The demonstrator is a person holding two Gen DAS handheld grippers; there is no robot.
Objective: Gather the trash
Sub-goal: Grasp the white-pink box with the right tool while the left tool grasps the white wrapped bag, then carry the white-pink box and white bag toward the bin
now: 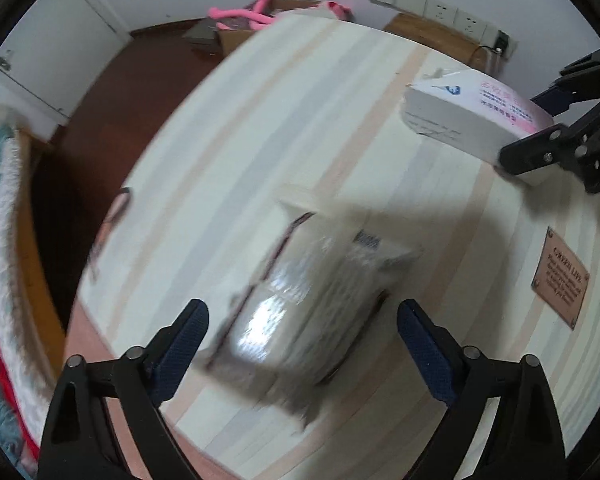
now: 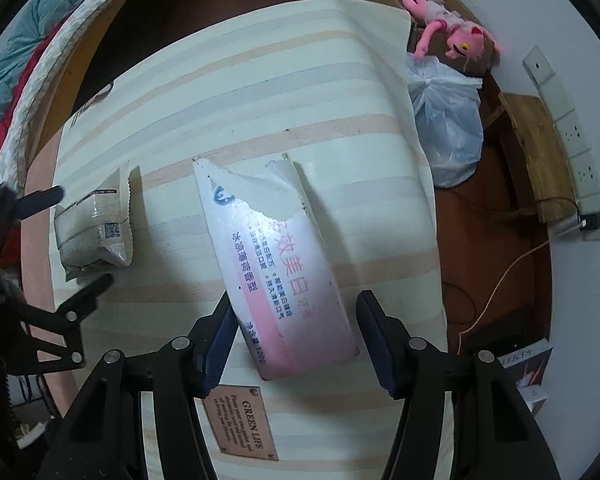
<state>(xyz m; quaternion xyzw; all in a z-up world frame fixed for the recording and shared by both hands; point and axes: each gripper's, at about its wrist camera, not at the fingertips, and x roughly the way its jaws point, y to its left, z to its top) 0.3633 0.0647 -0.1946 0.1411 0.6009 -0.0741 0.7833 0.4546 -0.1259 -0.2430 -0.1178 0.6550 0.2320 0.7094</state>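
Observation:
A torn white and pink toothpaste box (image 2: 276, 264) lies on the striped tablecloth (image 2: 236, 92). My right gripper (image 2: 294, 336) is open, its fingers on either side of the box's near end. The box (image 1: 468, 116) also shows at the upper right of the left wrist view. A silvery foil snack bag (image 1: 304, 304) lies on the cloth, blurred. My left gripper (image 1: 302, 344) is open, fingers straddling the bag's near end. The bag (image 2: 96, 224) shows at the left of the right wrist view, between the left gripper's fingertips (image 2: 104, 280).
A white plastic bag (image 2: 448, 128) sits on the floor past the table's far right corner. A pink plush toy (image 2: 440, 12) lies on a cardboard box. A brown label (image 2: 242, 420) is sewn on the cloth. Bedding (image 1: 4, 280) lies left. Wall sockets (image 2: 572, 136) and a wooden stool (image 2: 536, 148) stand at right.

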